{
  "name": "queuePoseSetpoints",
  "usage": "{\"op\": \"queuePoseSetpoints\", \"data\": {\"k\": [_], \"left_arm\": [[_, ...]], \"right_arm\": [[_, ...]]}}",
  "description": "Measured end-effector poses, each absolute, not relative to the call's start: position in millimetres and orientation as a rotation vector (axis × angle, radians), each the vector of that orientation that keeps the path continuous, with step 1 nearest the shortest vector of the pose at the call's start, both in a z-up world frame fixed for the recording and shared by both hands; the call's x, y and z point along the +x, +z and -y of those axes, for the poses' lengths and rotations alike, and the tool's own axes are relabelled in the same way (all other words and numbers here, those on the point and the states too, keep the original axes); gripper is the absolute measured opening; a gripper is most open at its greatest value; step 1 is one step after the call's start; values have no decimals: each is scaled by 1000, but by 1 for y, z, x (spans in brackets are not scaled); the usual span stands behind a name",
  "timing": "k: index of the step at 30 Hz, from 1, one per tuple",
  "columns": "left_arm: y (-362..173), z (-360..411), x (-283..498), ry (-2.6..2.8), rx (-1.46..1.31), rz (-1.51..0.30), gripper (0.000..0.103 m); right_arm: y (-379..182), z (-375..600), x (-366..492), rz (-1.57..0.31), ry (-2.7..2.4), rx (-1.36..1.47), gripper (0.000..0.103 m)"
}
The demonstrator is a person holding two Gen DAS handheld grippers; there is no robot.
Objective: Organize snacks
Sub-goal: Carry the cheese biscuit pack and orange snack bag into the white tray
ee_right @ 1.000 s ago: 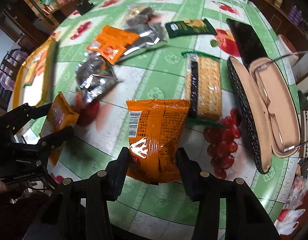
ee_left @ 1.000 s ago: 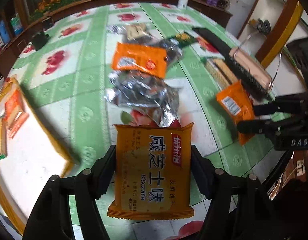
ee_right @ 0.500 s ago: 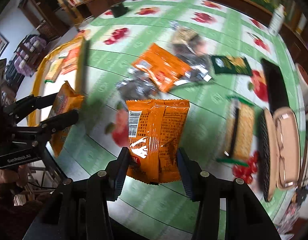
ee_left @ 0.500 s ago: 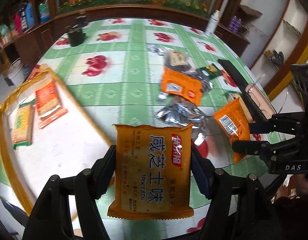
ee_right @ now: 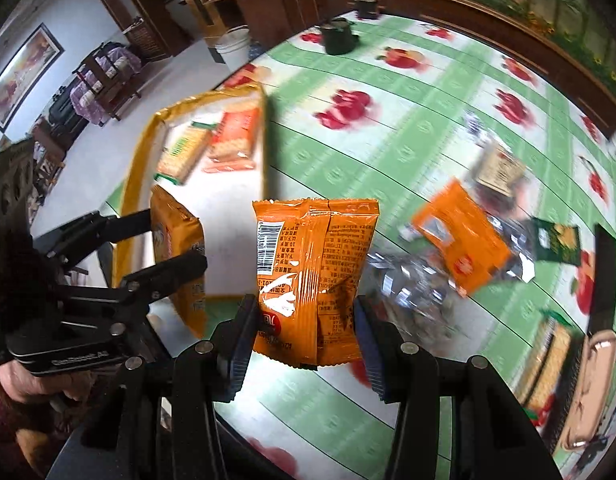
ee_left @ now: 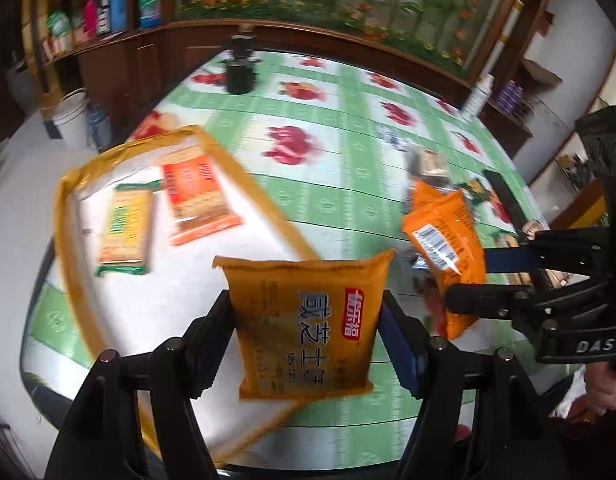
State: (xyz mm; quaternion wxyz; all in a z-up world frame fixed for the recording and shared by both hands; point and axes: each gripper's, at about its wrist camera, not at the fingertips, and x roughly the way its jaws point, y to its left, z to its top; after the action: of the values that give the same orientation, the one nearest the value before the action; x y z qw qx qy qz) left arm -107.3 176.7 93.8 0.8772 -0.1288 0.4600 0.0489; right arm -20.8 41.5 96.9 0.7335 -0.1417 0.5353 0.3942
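My left gripper (ee_left: 305, 320) is shut on a yellow-orange biscuit pack (ee_left: 303, 320) with Chinese print, held above the near corner of a yellow-rimmed white tray (ee_left: 73, 184). My right gripper (ee_right: 303, 320) is shut on an orange snack pack (ee_right: 312, 276) with a barcode. In the left wrist view the right gripper (ee_left: 468, 276) shows at the right with its orange pack (ee_left: 444, 248). In the right wrist view the left gripper (ee_right: 175, 240) shows at the left with its biscuit pack (ee_right: 179, 248). The tray (ee_right: 139, 176) holds a green-edged cracker pack (ee_left: 123, 228) and an orange cracker pack (ee_left: 195, 196).
More snacks lie in a heap on the green fruit-print tablecloth (ee_right: 388, 128): an orange pack (ee_right: 460, 240), silver wrappers (ee_right: 412, 284), a dark green pack (ee_right: 556, 240), a cracker pack (ee_right: 548, 356). A glasses case (ee_right: 588, 384) lies at the right edge. A black pot (ee_left: 239, 74) stands far back.
Both grippers have swung left with their packs, away from the snack heap and toward the tray. The tray now fills the left middle of both views.
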Motion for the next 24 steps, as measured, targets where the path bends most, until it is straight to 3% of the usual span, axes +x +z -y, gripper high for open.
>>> {"op": "queuePoseSetpoints", "data": {"k": [11, 24], "left_arm": [[67, -241, -117, 267, -305, -1027, 70], [45, -263, -91, 269, -263, -1080, 70]], "right_arm": [[77, -121, -40, -1218, 960, -404, 52], [30, -174, -36, -1270, 942, -483, 52]]}}
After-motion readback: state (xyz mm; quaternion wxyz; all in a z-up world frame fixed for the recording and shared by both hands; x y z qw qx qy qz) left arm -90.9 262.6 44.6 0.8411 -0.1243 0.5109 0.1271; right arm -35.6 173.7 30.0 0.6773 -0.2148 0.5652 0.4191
